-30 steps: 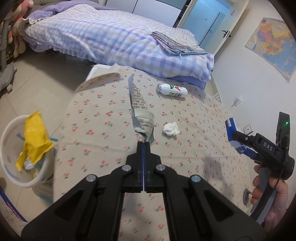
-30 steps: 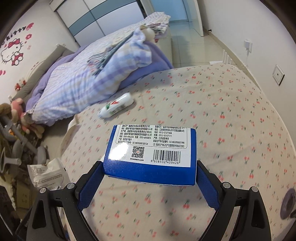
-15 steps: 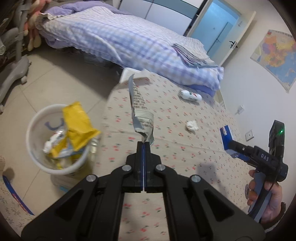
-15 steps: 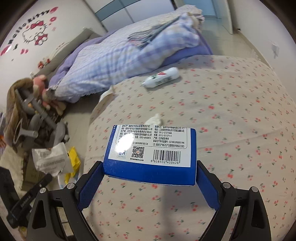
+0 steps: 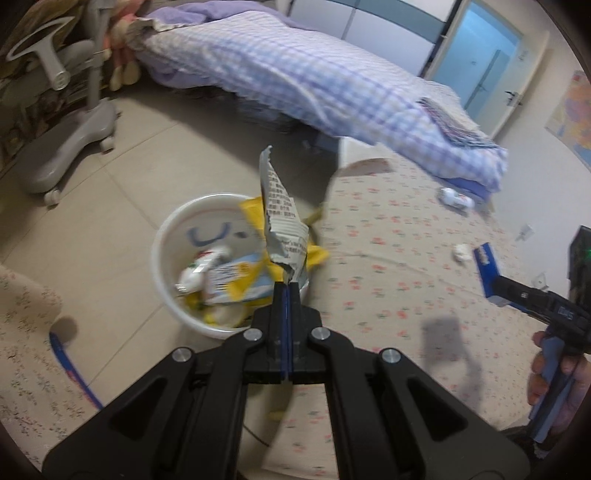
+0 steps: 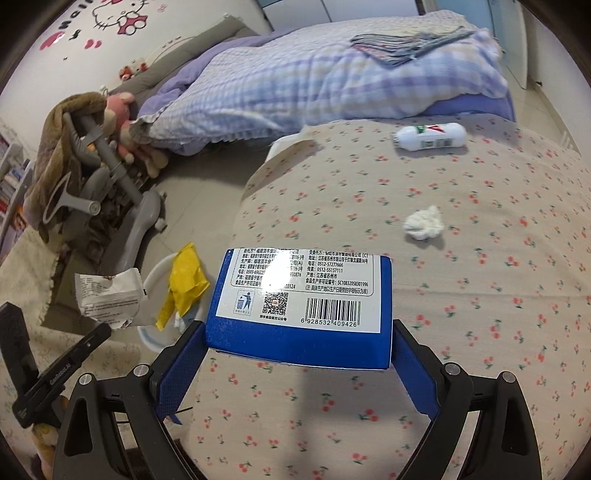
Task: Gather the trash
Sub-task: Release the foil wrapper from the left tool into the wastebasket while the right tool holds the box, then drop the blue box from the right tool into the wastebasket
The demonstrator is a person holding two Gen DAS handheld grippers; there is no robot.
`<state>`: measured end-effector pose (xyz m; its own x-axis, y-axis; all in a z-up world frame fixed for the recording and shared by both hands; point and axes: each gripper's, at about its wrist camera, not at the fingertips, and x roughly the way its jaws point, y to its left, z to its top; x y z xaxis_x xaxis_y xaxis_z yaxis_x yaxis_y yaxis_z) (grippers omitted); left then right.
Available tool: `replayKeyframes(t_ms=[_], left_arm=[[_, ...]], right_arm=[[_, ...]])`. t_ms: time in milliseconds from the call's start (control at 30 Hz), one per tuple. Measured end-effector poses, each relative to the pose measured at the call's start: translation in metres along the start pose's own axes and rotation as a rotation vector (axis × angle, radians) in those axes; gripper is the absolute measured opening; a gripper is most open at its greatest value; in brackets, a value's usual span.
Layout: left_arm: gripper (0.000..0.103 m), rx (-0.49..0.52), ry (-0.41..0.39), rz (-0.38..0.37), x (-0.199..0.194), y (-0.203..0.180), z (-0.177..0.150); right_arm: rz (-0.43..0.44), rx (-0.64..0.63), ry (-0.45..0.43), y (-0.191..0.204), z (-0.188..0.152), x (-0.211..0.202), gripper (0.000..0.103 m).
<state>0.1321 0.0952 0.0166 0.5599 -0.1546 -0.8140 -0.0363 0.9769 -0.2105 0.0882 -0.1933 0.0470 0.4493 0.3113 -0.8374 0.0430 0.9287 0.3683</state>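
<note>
Left gripper (image 5: pixel 287 284) pinched fully shut on torn wrapper (image 5: pixel 282 225), light, floppy, above white bin (image 5: pixel 166 236). Right gripper (image 6: pixel 299 354) clamps stiff blue box (image 6: pixel 299 306) by its sides, over table.

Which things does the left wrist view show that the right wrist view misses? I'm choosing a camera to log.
Only the left wrist view: the bin's inside, a wall map and a door. Only the right wrist view: the box's barcode label and a cartoon wall sticker. Both: the wrapper in the left gripper, the bottle, the tissue, the bed.
</note>
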Motion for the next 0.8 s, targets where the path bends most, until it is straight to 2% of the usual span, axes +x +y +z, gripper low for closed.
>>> replayKeyframes(t_ms=[233,467,533,600,667,733,800], left_arm=[[0.000,-0.057,0.042,0.090,0.024,0.038,0.006],[0.001,-0.041,0.057,0.132,0.042,0.057,0.009],[0.017,-0.059,0.062,0.164,0.040,0.063,0.010],[0.062,-0.083,0.056,0.184,0.036,0.068,0.011],[0.074,-0.111,0.040,0.205,0.030,0.074,0.010],[0.077,-0.133,0.058,0.224,0.025,0.082,0.008],[0.084,-0.138,0.074,0.256,0.024,0.089,0.004]], right_arm=[[0.027,-0.049,0.033,0.036,0.000,0.024,0.096],[0.052,-0.090,0.059,0.068,-0.001,0.046,0.096],[0.059,-0.098,0.064,0.076,0.000,0.053,0.096],[0.065,-0.103,0.069,0.083,0.000,0.058,0.096],[0.073,-0.107,0.075,0.091,0.001,0.065,0.096],[0.081,-0.113,0.077,0.099,0.003,0.070,0.096],[0.092,-0.120,0.080,0.109,0.005,0.078,0.096]])
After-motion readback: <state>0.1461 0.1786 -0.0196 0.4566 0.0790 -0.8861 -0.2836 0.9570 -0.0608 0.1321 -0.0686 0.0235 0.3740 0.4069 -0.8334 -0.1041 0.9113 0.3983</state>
